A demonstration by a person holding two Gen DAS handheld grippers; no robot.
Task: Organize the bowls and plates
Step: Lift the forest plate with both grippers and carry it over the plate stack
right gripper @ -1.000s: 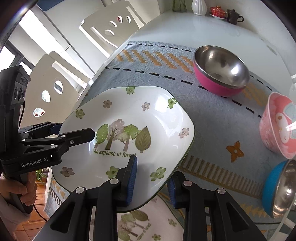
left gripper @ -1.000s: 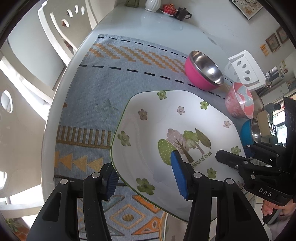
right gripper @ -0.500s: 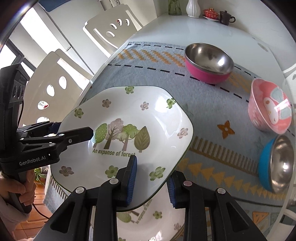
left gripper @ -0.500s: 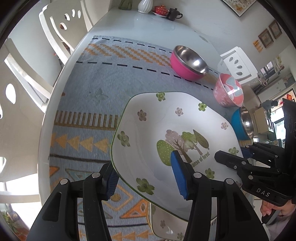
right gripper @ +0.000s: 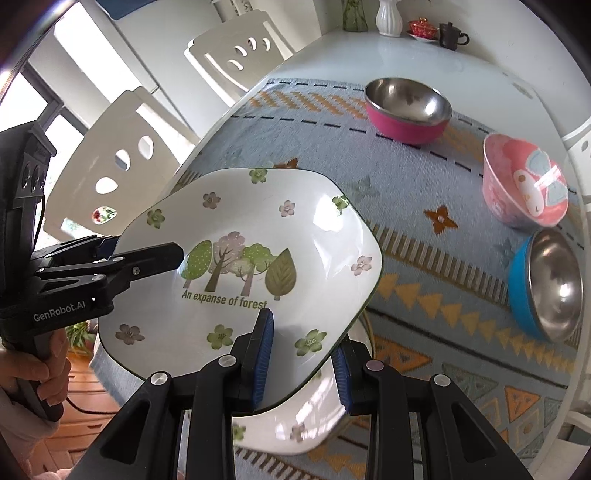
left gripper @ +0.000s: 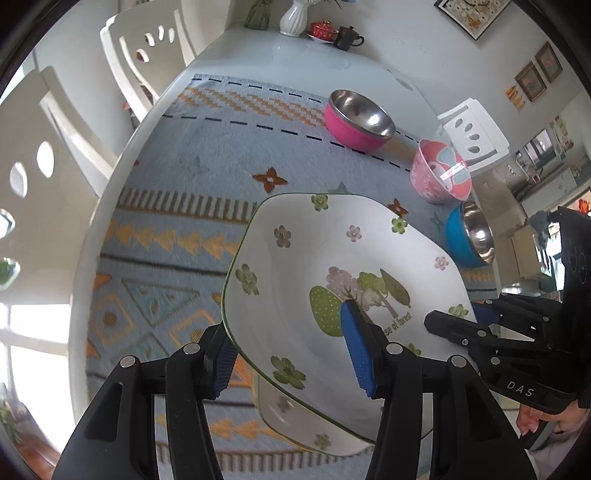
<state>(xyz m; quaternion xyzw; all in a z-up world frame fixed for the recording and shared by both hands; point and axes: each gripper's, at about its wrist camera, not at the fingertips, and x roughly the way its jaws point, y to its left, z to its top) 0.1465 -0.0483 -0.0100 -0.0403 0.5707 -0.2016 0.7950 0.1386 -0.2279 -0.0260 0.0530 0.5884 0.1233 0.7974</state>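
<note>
A white plate (left gripper: 332,266) (right gripper: 251,229) with flowers and a tree picture hangs tilted above the table, held from two sides. My left gripper (left gripper: 288,343) (right gripper: 147,247) is shut on its near-left rim, one blue pad on top and one beneath. My right gripper (right gripper: 301,347) (left gripper: 454,314) is shut on the opposite rim. Directly below lies a second plate (left gripper: 295,417) (right gripper: 295,424) of the same pattern on the mat, mostly hidden. Further back stand a pink steel bowl (left gripper: 360,118) (right gripper: 408,107), a pink cartoon bowl (left gripper: 439,173) (right gripper: 524,184) and a blue steel bowl (left gripper: 469,236) (right gripper: 546,284).
A blue-grey patterned mat (left gripper: 184,184) covers the white table. White chairs (left gripper: 147,62) (right gripper: 122,155) line the left side. A vase (left gripper: 293,18), a red cup and a dark teapot (right gripper: 452,35) sit at the far end. A hand (right gripper: 33,369) grips the left handle.
Both grippers carried the plate back toward the near end of the table and slightly up. The bowls receded, and the second plate came into view underneath. Both grips stayed the same.
</note>
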